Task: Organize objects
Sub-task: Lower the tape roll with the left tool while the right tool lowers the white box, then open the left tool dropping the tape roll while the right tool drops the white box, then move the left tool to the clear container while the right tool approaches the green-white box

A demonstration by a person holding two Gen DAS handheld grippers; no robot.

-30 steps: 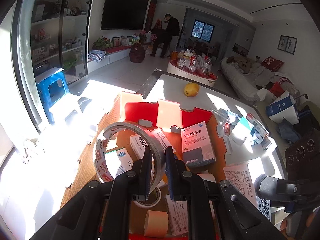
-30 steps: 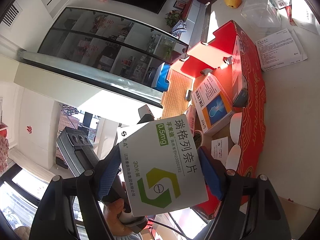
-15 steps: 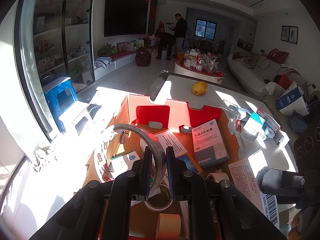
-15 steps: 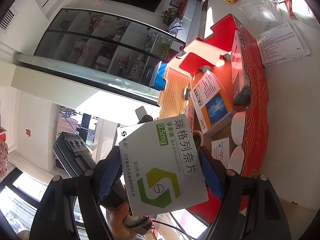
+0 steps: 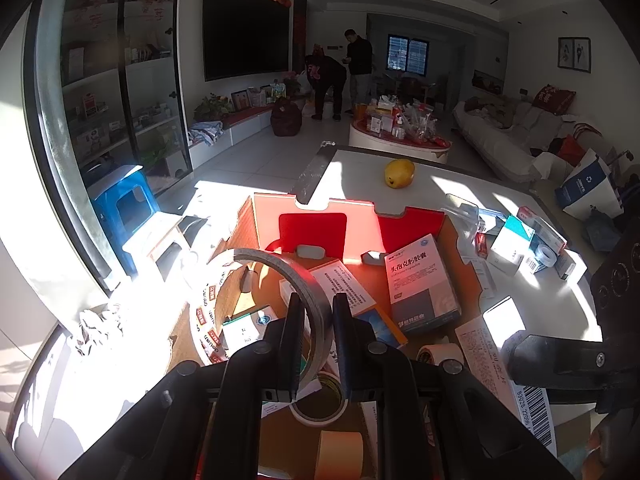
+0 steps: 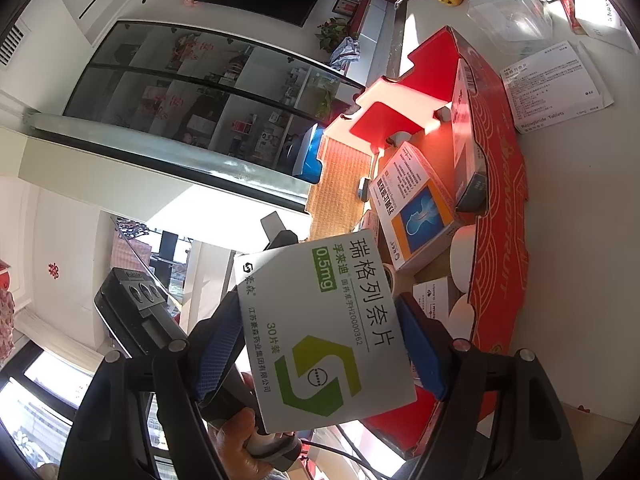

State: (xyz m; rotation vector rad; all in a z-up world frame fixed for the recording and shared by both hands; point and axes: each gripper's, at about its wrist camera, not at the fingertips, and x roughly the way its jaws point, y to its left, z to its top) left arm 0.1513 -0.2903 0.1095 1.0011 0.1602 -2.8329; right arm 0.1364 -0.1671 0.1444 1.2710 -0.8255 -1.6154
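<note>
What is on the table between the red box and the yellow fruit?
Nothing: in the left wrist view, only bare white table lies between the red box and the yellow fruit.

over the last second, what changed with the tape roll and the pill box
The left hand-held gripper has lifted and tilted up a little, so the red box sits lower in its view. It stays clamped on the tape roll; the right hand-held gripper keeps holding the white pill box.

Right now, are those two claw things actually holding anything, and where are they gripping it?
Left gripper pinches a tape roll across its band. Right gripper clamps a medicine box by opposite side edges.
</note>
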